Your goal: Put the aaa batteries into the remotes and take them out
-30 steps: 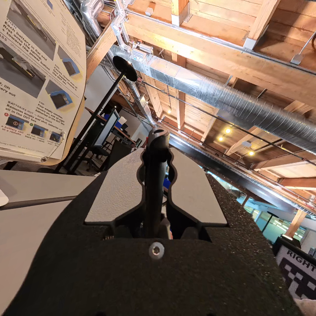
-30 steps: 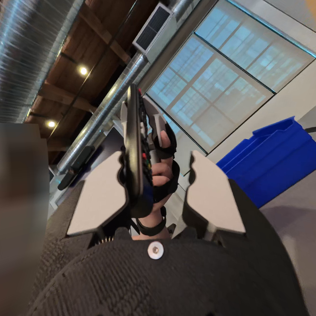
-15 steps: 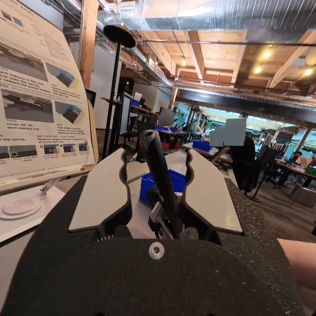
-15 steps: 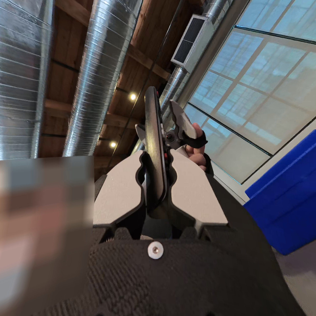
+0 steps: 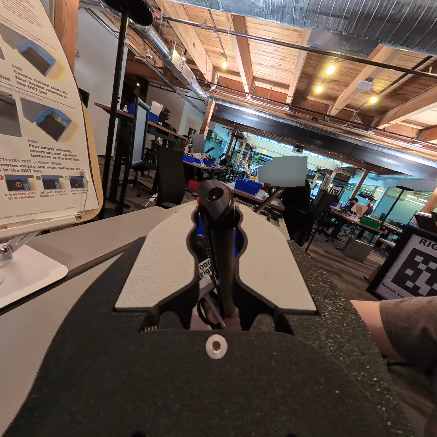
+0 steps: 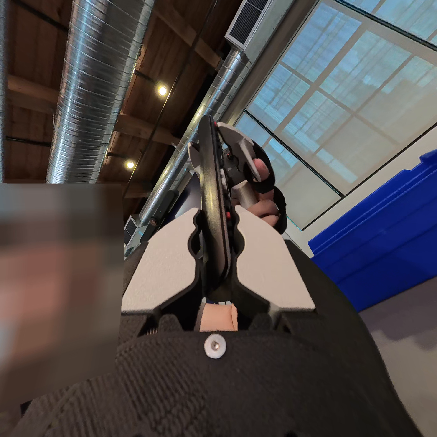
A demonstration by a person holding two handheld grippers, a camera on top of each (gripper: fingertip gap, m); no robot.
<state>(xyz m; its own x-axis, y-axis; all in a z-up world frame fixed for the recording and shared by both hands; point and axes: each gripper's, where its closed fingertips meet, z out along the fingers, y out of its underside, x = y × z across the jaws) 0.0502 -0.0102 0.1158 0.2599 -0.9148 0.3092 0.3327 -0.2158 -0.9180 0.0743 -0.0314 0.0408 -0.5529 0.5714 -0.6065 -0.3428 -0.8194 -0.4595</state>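
One black remote [image 5: 221, 238] stands edge-on in the air, held by both grippers at once. My left gripper [image 5: 215, 222] is shut on it near its rounded end. Behind it in the left wrist view, a part of the right gripper [image 5: 205, 268] and a hand show. In the right wrist view my right gripper [image 6: 216, 224] is shut on the lower part of the remote [image 6: 211, 189], its buttons facing right. The left gripper [image 6: 233, 144] clamps the remote's far end there. No batteries are in view.
An instruction board [image 5: 40, 123] on a white stand base [image 5: 26, 274] stands on the grey table [image 5: 99, 236] at the left. A blue bin [image 6: 383, 236] sits at the right. A marker card [image 5: 416, 267] and a forearm [image 5: 387, 331] are at the right.
A second ago only the left gripper held the remote and the right was open. Then the right shut on it and the left opened and tilted down. Now the left has shut on it again.
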